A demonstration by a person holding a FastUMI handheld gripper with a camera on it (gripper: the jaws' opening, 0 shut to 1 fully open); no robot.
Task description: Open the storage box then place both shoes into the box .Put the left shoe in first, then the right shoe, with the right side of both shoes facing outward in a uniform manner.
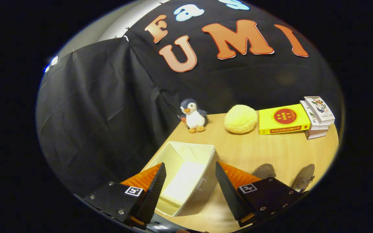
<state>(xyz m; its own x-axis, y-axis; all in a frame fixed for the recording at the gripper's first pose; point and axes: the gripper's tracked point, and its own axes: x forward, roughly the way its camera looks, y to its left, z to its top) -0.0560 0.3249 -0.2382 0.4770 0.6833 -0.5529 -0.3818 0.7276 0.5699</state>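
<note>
A cream fabric storage box [206, 152] stands open-topped on the wooden table, just ahead of and between my fingers, its inside bare. My gripper [190, 178] hovers above the box's near half, open, with nothing held. Two grey-brown shoes lie on the table to the right of the right finger: the nearer toe [264, 170] beside the finger, the other shoe [304, 178] farther right, with a metal buckle. Both are partly hidden by the finger's body.
Beyond the box, at the table's back, stand a toy penguin [193, 116], a round yellow plush cushion [241, 119], a yellow book [283, 119] and a small stack of books [317, 116]. Black cloth walls the table's left and back.
</note>
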